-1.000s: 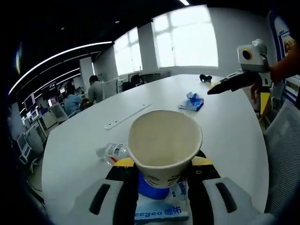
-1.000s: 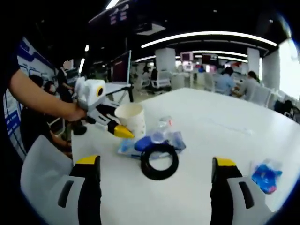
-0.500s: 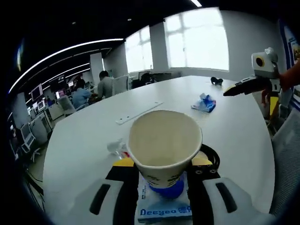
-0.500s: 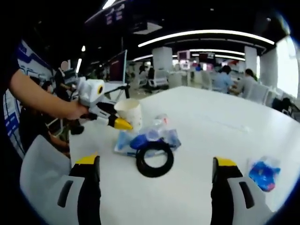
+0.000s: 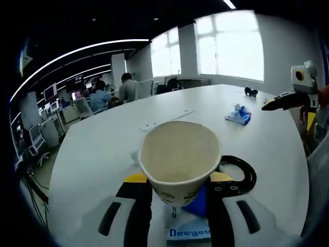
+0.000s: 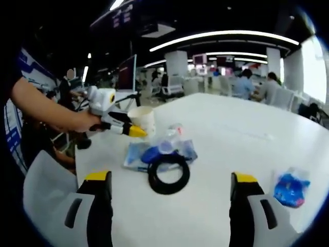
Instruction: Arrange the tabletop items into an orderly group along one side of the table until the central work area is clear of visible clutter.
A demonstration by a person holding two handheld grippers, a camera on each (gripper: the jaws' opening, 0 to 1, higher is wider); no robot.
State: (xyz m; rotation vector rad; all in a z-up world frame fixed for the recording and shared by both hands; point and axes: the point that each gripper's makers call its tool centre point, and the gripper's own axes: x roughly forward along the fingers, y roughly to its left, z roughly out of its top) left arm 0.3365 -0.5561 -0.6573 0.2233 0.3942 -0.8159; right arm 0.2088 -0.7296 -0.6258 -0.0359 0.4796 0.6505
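A white paper cup (image 5: pixel 180 154) stands upright between the yellow-tipped jaws of my left gripper (image 5: pixel 177 178), which is shut on it. In the right gripper view the same cup (image 6: pixel 143 118) sits at the left gripper (image 6: pixel 131 131), just left of a small pile. The pile holds a blue tissue pack (image 6: pixel 134 157), a clear plastic bottle (image 6: pixel 169 141) and a black ring (image 6: pixel 168 173). A crumpled blue wrapper (image 6: pixel 290 186) lies apart on the right. My right gripper (image 6: pixel 172 206) hangs open over the white table (image 6: pixel 231 139) with nothing between its jaws.
A flat white strip (image 5: pixel 167 118) lies mid-table, and a small black item (image 5: pixel 251 91) sits near the far edge. The right gripper (image 5: pixel 272 103) hovers at the table's right side. Office chairs, desks and seated people fill the background.
My left gripper has drawn back a little with the cup, so the bottle now sits behind the cup in its view. The right gripper has stayed open and almost still.
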